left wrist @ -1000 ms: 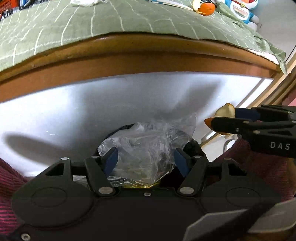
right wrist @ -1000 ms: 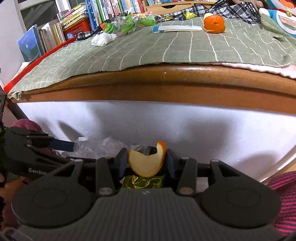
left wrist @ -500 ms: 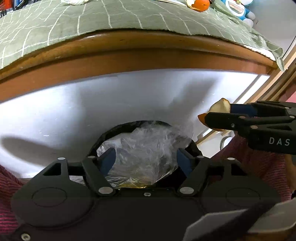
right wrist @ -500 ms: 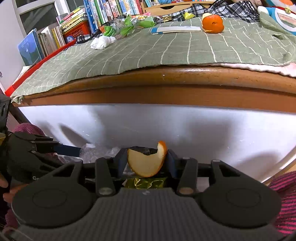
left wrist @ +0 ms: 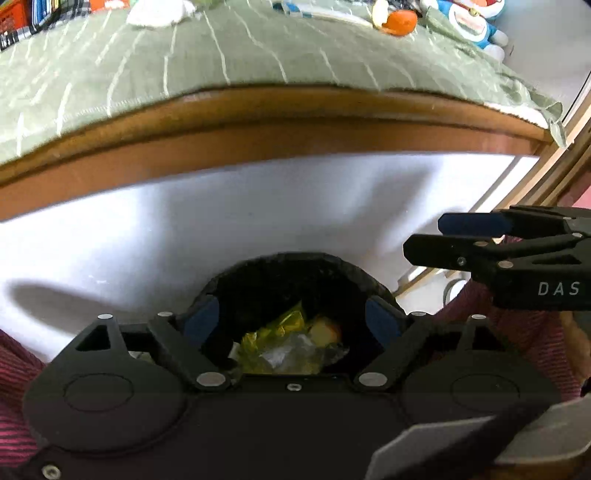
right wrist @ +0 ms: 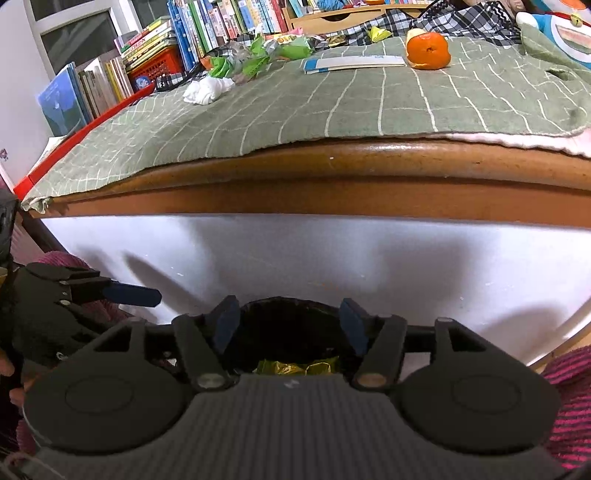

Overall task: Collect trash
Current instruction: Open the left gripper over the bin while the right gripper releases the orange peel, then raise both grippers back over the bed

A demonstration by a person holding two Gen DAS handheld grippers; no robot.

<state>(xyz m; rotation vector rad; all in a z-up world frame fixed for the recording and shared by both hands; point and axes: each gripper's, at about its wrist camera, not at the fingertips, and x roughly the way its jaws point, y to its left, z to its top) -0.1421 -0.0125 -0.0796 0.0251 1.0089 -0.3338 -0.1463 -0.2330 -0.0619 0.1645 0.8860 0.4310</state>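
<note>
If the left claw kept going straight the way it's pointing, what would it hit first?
Probably the trash in the black bin: the left claw, empty and opening, points into its mouth at the yellow wrapper. Depth is unclear.

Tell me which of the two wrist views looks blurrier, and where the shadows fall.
Left wrist view: green cloth smeared by motion blur; right wrist view: books stay sharp. Both: fisheye bows the table edge, and gripper shadows fall on the white panel.

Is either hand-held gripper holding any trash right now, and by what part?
Nothing is held. Both the left hand-held gripper and right hand-held gripper are opening, empty, over the bin.
</note>
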